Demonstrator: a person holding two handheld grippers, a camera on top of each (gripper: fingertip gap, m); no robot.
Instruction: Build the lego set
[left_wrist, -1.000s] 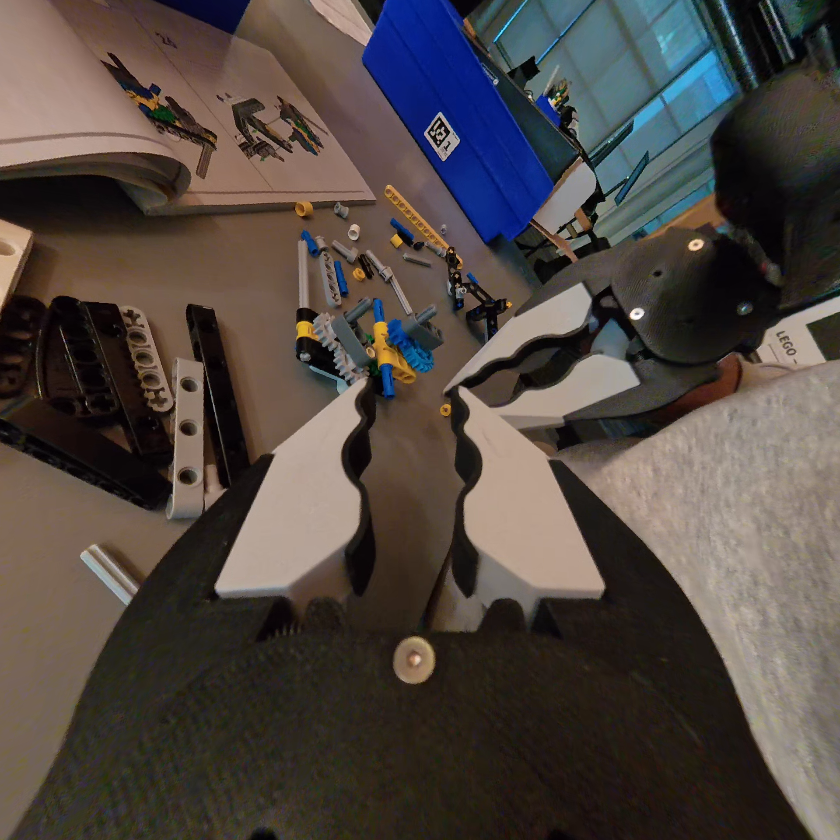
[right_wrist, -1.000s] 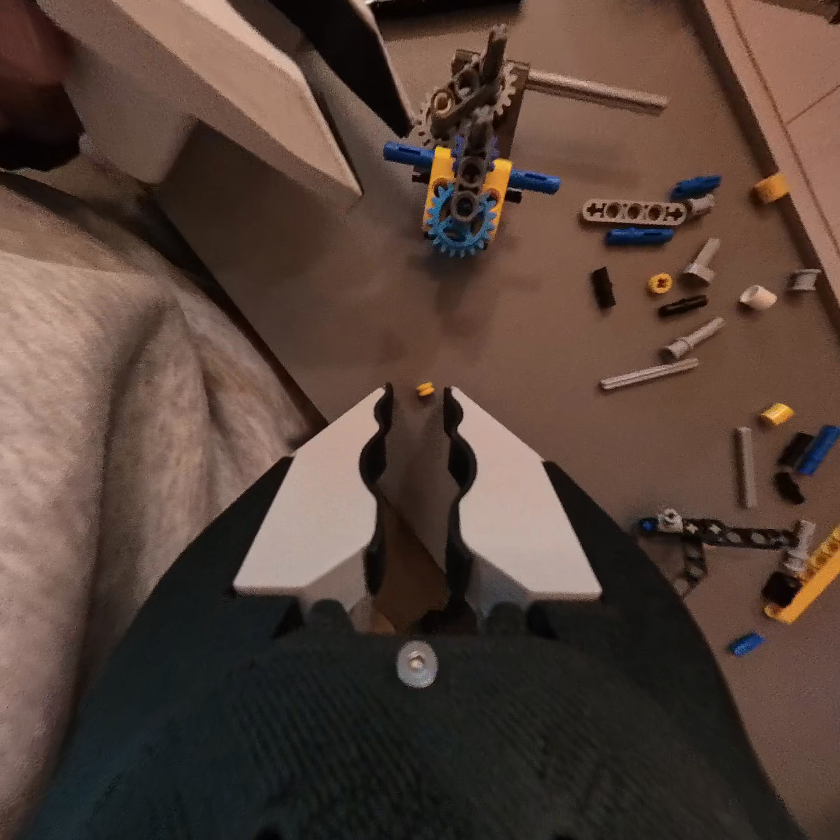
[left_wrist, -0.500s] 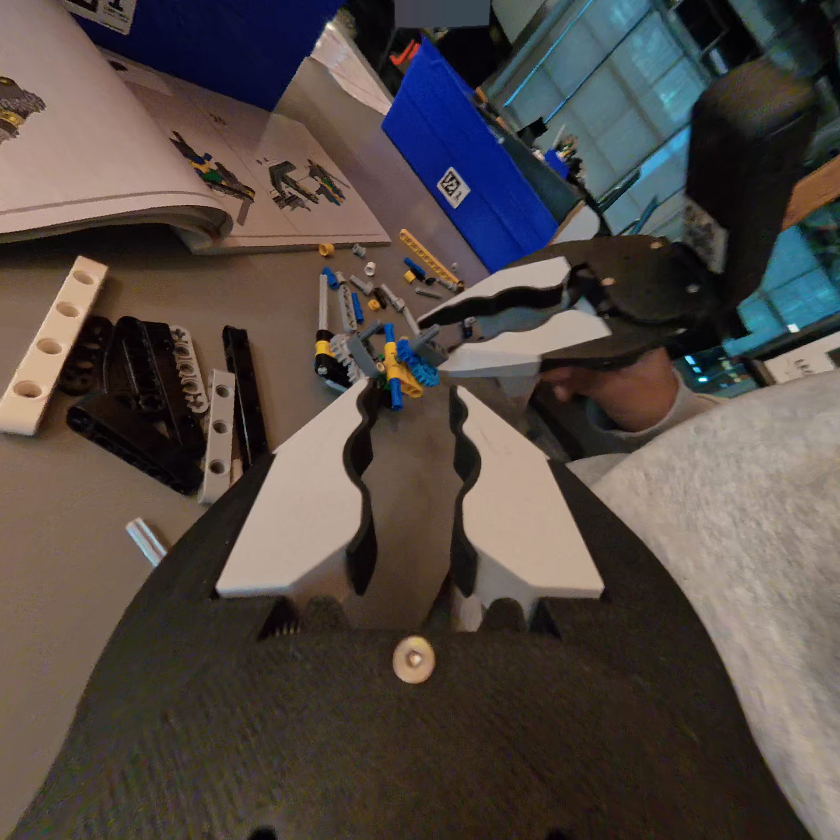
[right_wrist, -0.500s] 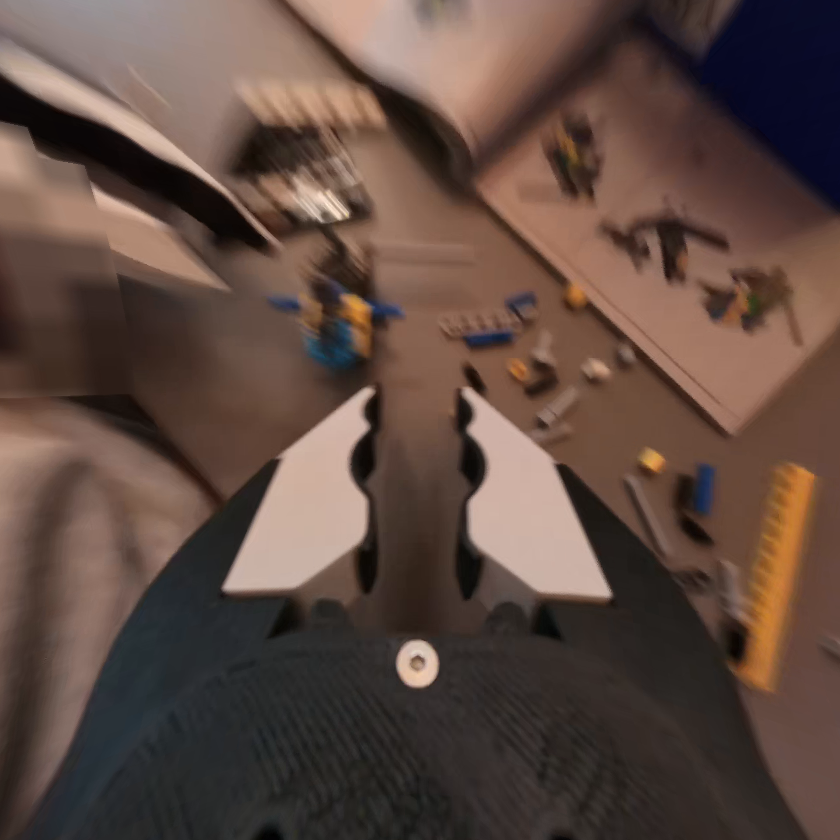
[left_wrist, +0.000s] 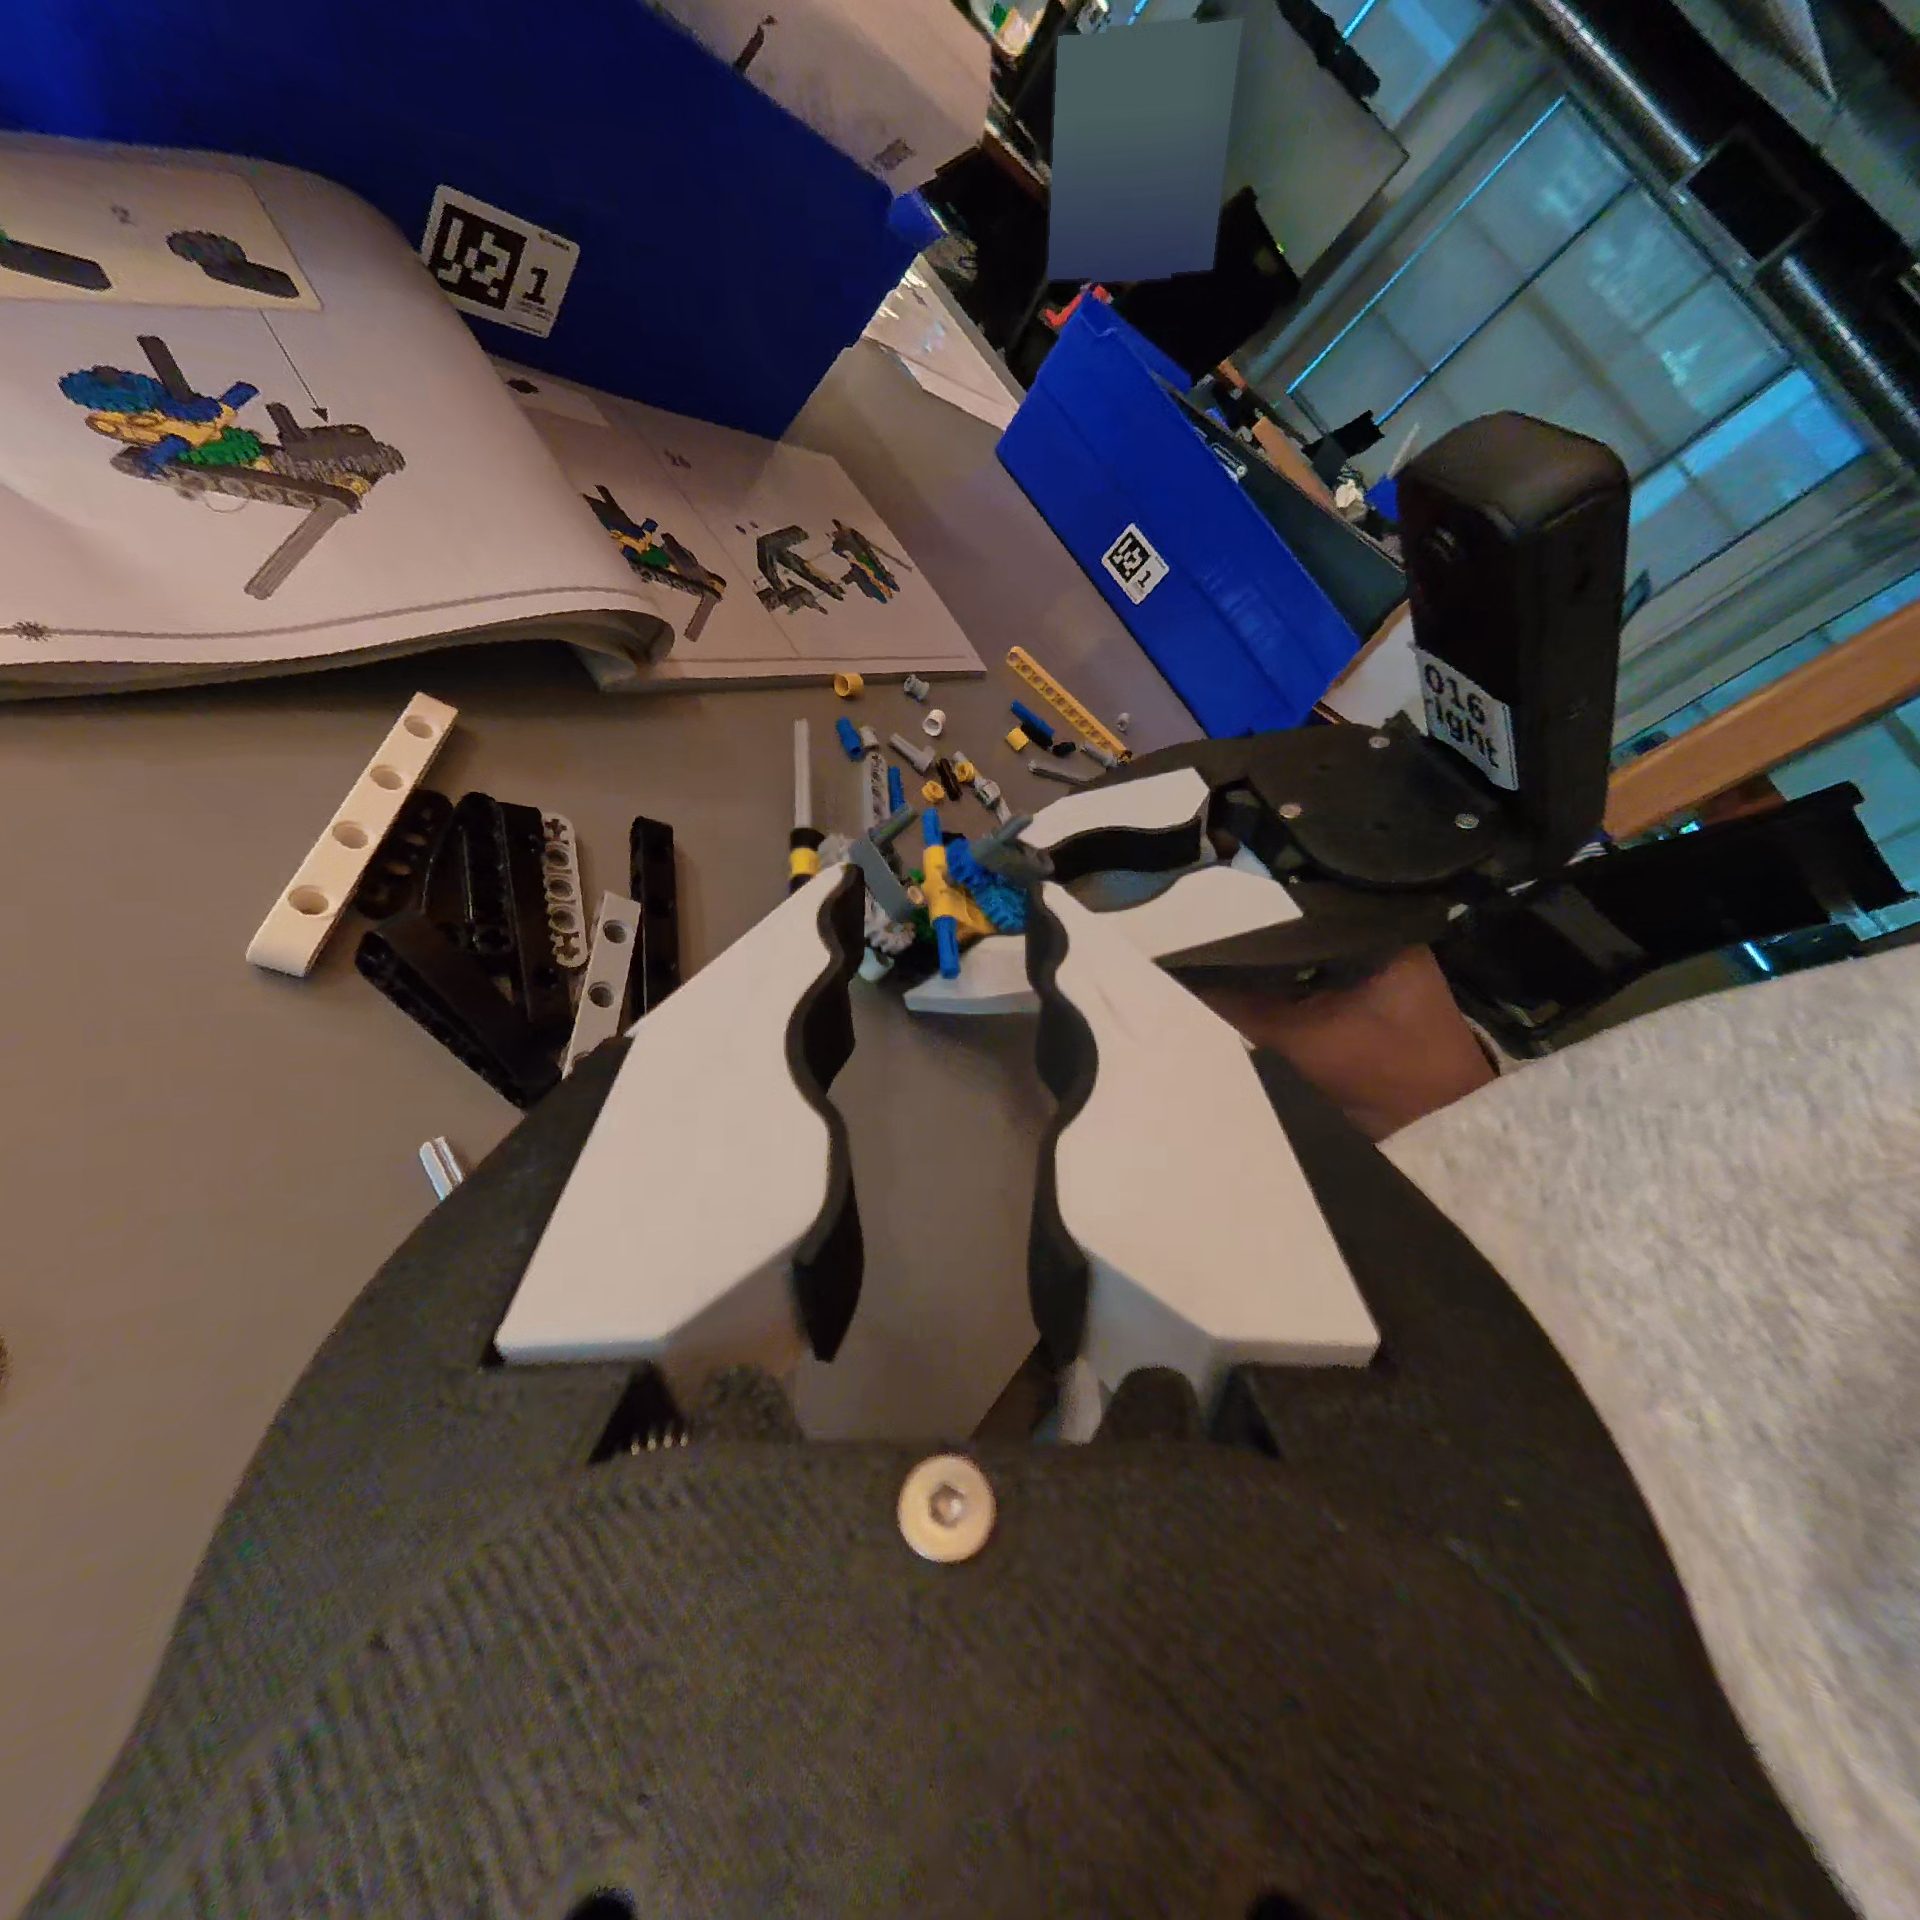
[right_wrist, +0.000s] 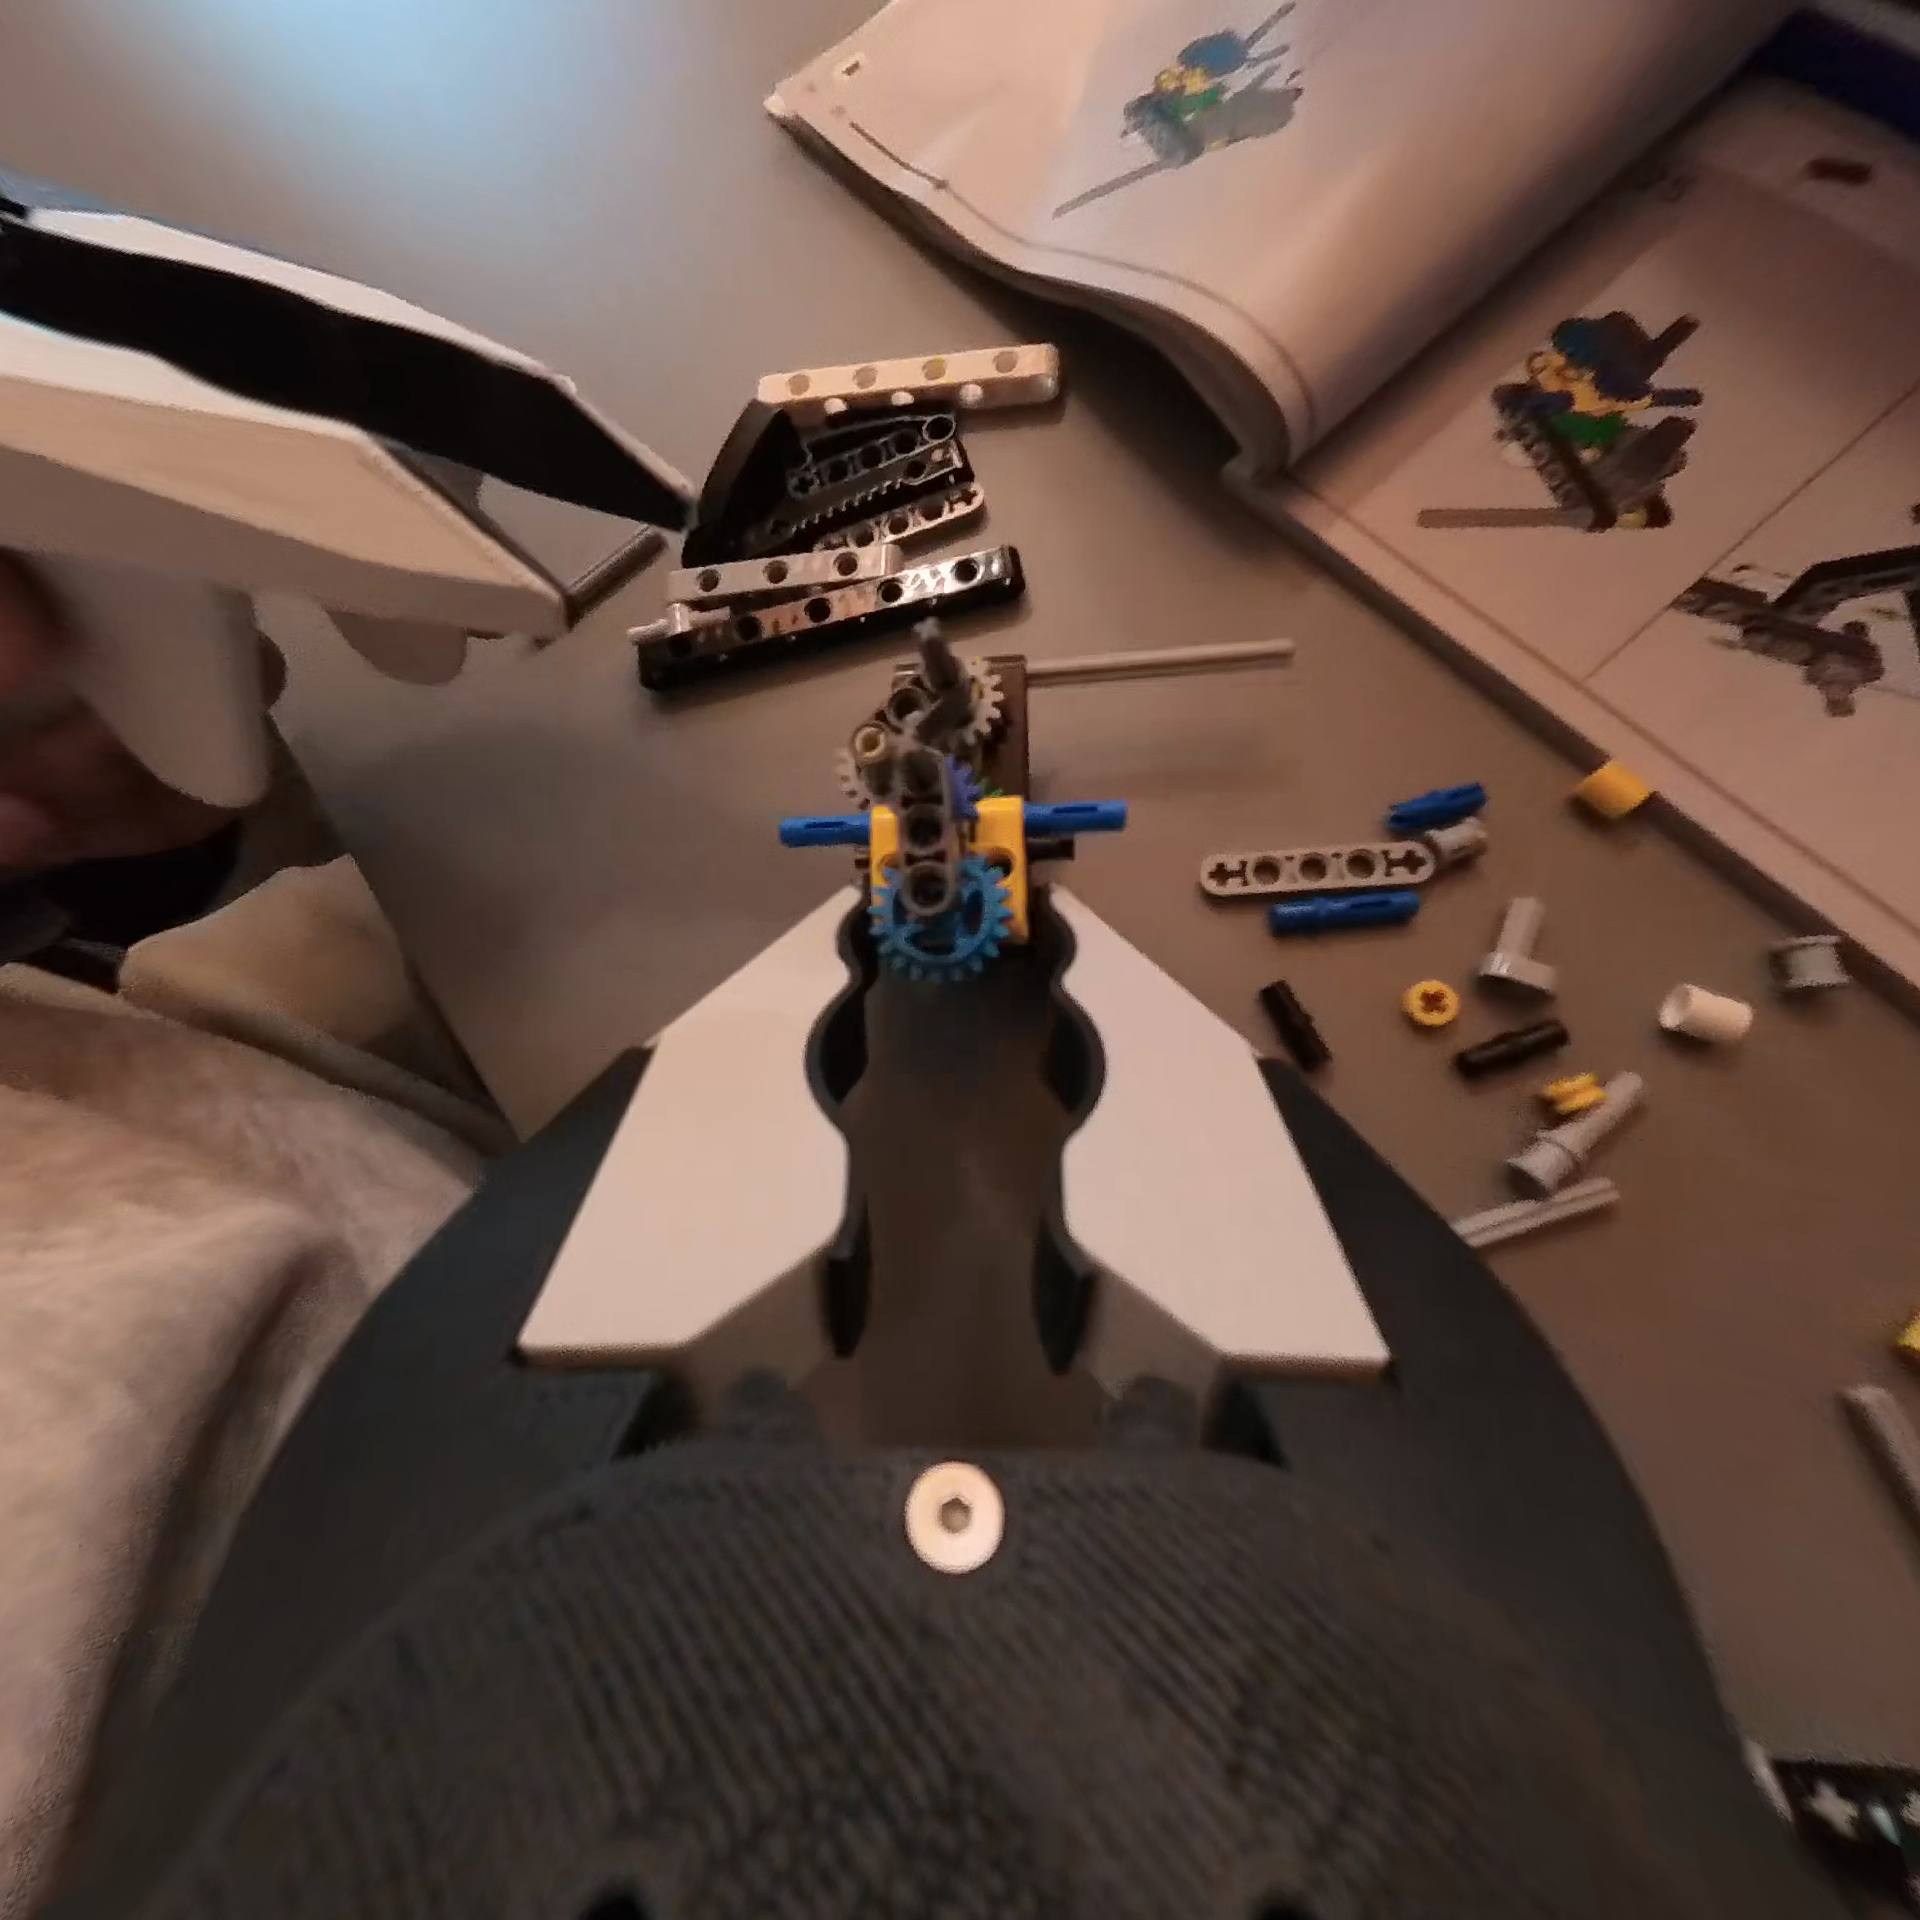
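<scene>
Right gripper (right_wrist: 951, 920) nearer: fingertips flank blue gear end of lego assembly (right_wrist: 940, 831), jaws spread, not clamped; contact unclear

Assembly on grey table (right_wrist: 623, 208), dead ahead of right gripper, long axis running away along fingers, blue axle crosswise

Left gripper (left_wrist: 940, 904) also spread, empty, assembly (left_wrist: 940, 894) just beyond its tips

Assembly: yellow block, blue gear, grey gears, dark beam upright behind

Loose parts (right_wrist: 1496, 997) right of it, black beams (right_wrist: 831, 530) beyond, instruction booklet (right_wrist: 1299, 208) far side
</scene>
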